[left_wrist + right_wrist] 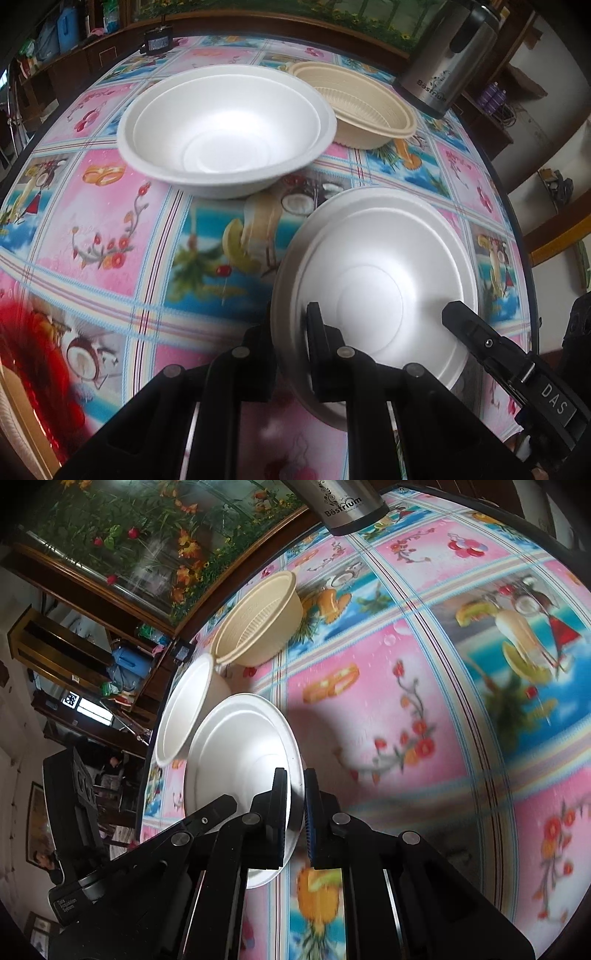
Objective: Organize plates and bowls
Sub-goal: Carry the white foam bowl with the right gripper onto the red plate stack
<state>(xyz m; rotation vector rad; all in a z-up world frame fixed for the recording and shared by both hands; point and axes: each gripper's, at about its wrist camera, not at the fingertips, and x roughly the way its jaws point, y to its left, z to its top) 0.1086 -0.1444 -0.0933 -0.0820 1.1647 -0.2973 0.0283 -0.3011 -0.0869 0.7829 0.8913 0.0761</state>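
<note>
A white foam bowl (pixel 384 291) is held tilted above the table. My left gripper (pixel 291 332) is shut on its left rim, one finger inside and one outside. My right gripper (pixel 294 797) is shut on the opposite rim of the same bowl (pixel 243 753); its finger (pixel 476 332) shows at the right of the left wrist view. A stack of white foam bowls (pixel 225 129) stands upright further back, also in the right wrist view (pixel 184 709). Nested beige ribbed bowls (pixel 369 107) stand behind them, seen also in the right wrist view (pixel 255 624).
A steel kettle (pixel 450 55) stands at the table's far right corner, by the beige bowls. The table carries a pink and blue fruit-print cloth (pixel 122 229). A small black device (pixel 157 40) sits at the far edge. Something red and blurred (pixel 40 362) is at the near left.
</note>
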